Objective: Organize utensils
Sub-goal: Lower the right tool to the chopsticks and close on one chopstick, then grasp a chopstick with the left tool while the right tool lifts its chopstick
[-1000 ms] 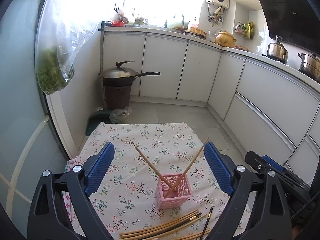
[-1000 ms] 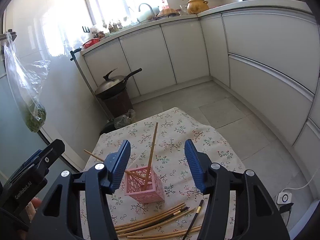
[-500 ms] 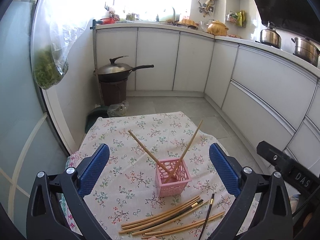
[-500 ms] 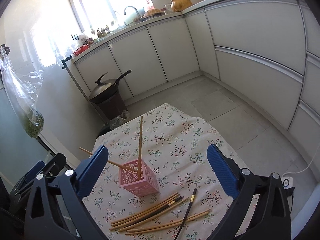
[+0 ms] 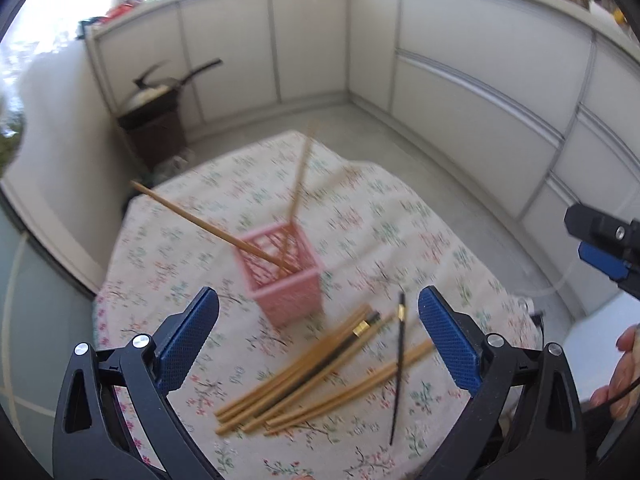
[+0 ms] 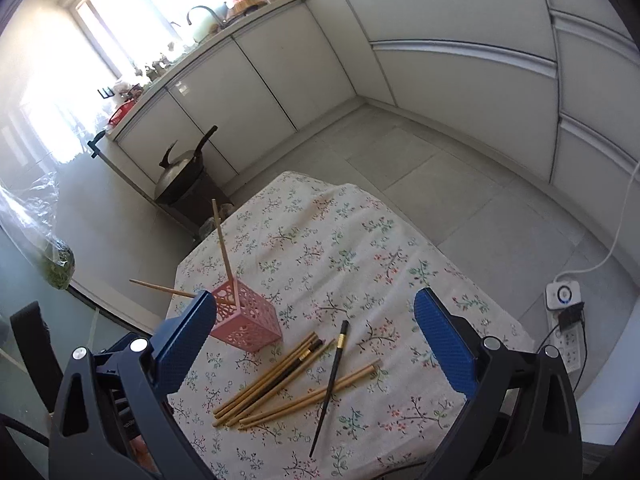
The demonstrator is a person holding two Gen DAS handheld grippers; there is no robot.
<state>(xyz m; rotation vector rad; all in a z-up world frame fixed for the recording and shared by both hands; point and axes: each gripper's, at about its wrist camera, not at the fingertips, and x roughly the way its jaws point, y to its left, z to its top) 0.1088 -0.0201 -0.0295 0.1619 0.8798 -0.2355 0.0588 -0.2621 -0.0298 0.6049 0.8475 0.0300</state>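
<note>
Worktop [image 6: 360, 248]: covered by a floral cloth, lying ahead of and below both claws. The left wrist view is motion-blurred; the right wrist view is sharp.

Left claw [image 5: 318, 344]: jaws wide apart, nothing between the pads, held above the near part of the worktop.

Right claw [image 6: 316, 344]: jaws likewise wide apart and empty. In the left wrist view part of it shows at the far right edge [image 5: 604, 248], with fingers of a hand [image 5: 618, 372] below it.

Pink basket [image 6: 246, 320]: upright on the cloth, ahead of the left claw and slightly left of its centre line; from the right claw it sits just beyond the left finger, partly hidden by that finger. Two wooden chopsticks [image 6: 224, 248] stand in it, one steeply upright, the other leaning far out to the left.

Loose wooden chopsticks [image 6: 276, 380]: a fanned bundle flat on the cloth, between the fingers of each claw, just nearer than the basket.

Black chopstick [image 6: 330, 384]: lies across the right end of the bundle, touching it, gold band towards the far end.
</note>
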